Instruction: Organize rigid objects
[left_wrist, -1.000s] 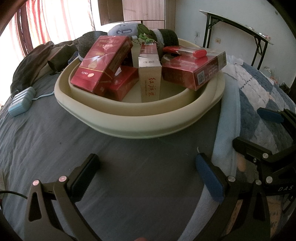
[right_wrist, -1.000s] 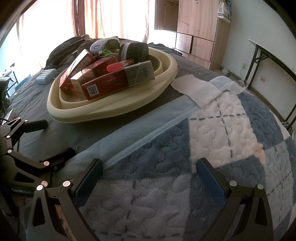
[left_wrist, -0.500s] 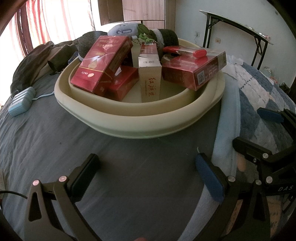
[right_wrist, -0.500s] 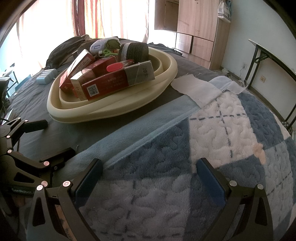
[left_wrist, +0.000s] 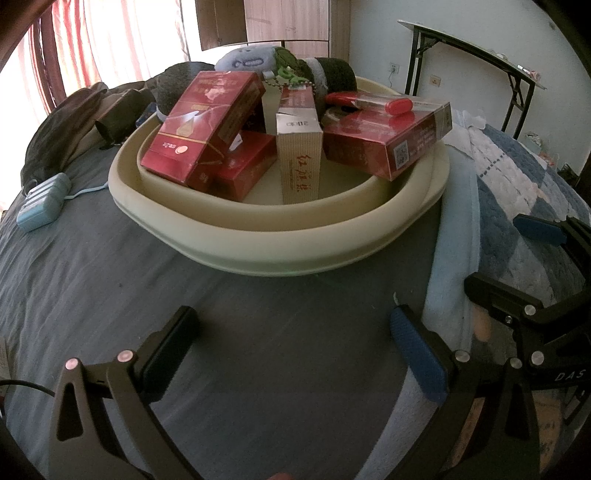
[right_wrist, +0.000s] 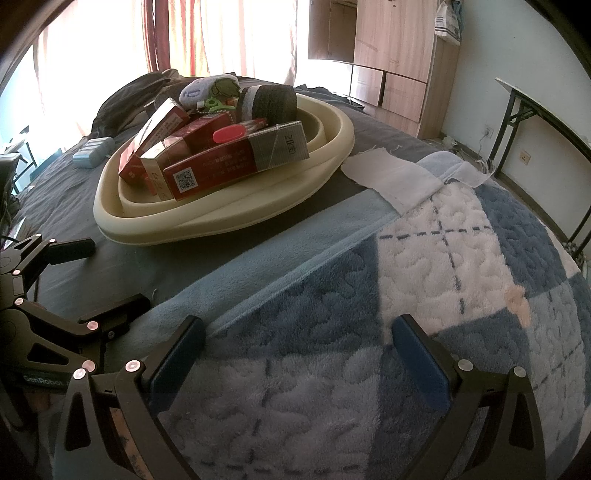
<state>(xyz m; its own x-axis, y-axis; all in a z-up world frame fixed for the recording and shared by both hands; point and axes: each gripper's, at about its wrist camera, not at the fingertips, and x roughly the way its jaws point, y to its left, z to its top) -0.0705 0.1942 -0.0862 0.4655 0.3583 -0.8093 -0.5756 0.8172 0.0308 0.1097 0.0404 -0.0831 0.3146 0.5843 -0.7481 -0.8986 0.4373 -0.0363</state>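
Observation:
A cream oval basin (left_wrist: 280, 251) (right_wrist: 207, 221) sits on the bed, piled with several red cigarette boxes (left_wrist: 199, 125) (right_wrist: 218, 168), one beige box (left_wrist: 299, 162) standing upright, a red lighter (left_wrist: 369, 101) (right_wrist: 236, 133), dark rolled socks (right_wrist: 269, 101) and a blue plush toy (left_wrist: 247, 61). My left gripper (left_wrist: 295, 343) hovers open over the grey sheet just in front of the basin, holding nothing. My right gripper (right_wrist: 299, 354) is open above the blue-and-white blanket, to the right of the basin, also holding nothing. Each gripper shows at the edge of the other's view.
A light blue power strip (left_wrist: 42, 203) (right_wrist: 92, 151) lies on the grey sheet left of the basin. Dark clothing (left_wrist: 74, 122) is heaped behind it. A white cloth (right_wrist: 391, 177) lies right of the basin. A folding table (left_wrist: 480, 51) and wooden cabinets (right_wrist: 391, 55) stand by the wall.

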